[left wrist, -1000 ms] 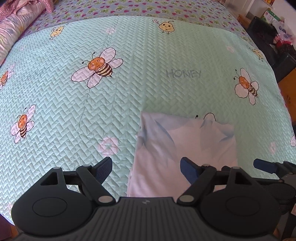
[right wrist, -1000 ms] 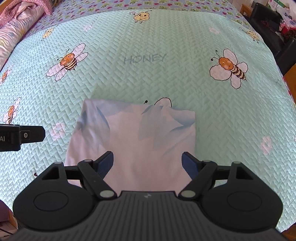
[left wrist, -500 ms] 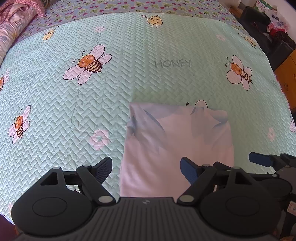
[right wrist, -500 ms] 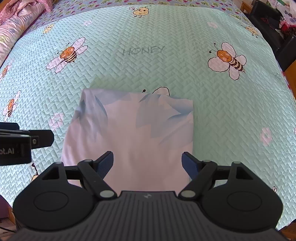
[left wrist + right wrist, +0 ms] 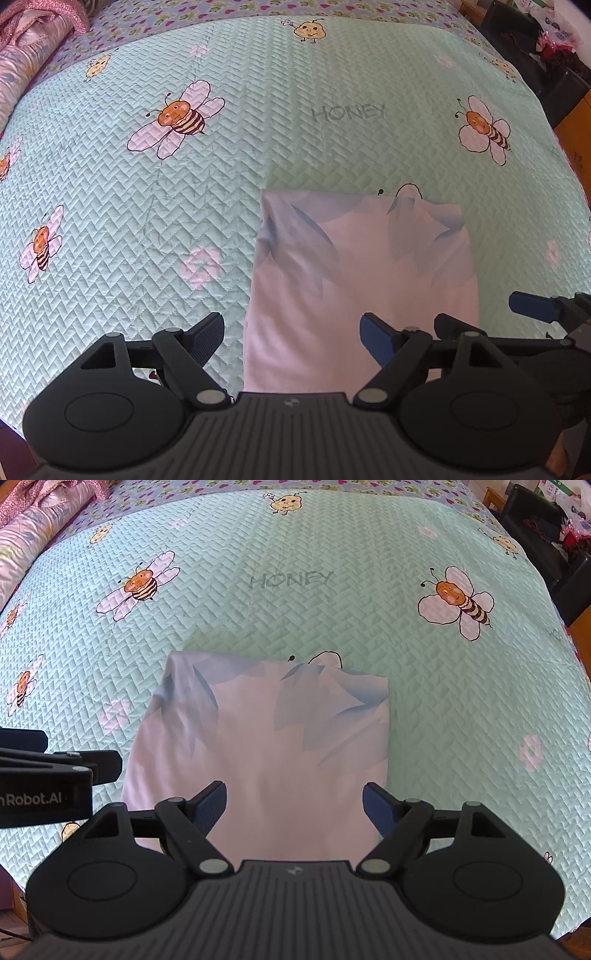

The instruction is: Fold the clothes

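The shirt [image 5: 258, 753] lies flat on the bed [image 5: 332, 609], near its front edge, folded into a pale lilac rectangle with blue shading along the far end. I judge the fold nearly done. I hold both above its near edge, left hand-held gripper [image 5: 291, 332] and right hand-held gripper [image 5: 295, 801], jaws spread wide, gripping nothing.

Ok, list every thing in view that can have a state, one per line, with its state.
Garment: folded into a rectangle, lying flat on the quilt.
Quilt: spread flat over the bed, garment resting on it.
Left gripper: open, nothing between its fingers, above the garment's left edge.
Right gripper: open, empty, above the garment.
Pink bedding: bunched up at the far left corner.
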`<state>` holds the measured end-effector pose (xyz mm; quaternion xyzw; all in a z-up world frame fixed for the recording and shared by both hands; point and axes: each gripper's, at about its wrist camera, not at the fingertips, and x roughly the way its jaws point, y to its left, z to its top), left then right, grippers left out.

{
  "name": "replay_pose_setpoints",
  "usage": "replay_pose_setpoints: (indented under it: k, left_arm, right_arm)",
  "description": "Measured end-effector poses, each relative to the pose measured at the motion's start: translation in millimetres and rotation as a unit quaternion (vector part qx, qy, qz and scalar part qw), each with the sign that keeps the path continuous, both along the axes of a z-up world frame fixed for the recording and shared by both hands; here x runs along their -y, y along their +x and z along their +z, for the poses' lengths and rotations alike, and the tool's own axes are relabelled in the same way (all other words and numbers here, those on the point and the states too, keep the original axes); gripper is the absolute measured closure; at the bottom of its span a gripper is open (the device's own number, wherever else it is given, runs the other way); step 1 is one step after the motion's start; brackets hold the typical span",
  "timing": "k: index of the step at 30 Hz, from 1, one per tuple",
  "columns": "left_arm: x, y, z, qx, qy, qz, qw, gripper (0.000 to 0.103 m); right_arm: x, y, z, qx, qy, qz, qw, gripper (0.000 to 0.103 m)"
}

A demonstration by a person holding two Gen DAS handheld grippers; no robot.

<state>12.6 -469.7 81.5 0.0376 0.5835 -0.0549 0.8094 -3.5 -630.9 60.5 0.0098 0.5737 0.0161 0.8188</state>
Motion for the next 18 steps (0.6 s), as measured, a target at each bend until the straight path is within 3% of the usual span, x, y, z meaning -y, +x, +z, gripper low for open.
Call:
replay_pose_setpoints:
  k: [14, 16, 18]
  left_arm:
    - [-5.4, -5.0, -19.1, -0.017, -0.003, 0.005, 0.9998, 0.02]
    - [-9.2, -0.7, -18.7, -0.016, -0.035, 0.013, 0.9992, 0.02]
    - [-20.2, 11.3, -22.8, -0.014, -0.122, 0.026, 0.9921, 0.019]
  right_arm:
    - [-2.5, -2.6, -3.4, -0.007, -0.009, 0.003, 1.0, 0.022]
    - [-2.5, -2.9, -4.5, -0.008, -0.009, 0.003, 1.0, 0.022]
    - [1.9, -1.8, -5.8, -0.006, 0.005, -0.008, 1.0, 0.022]
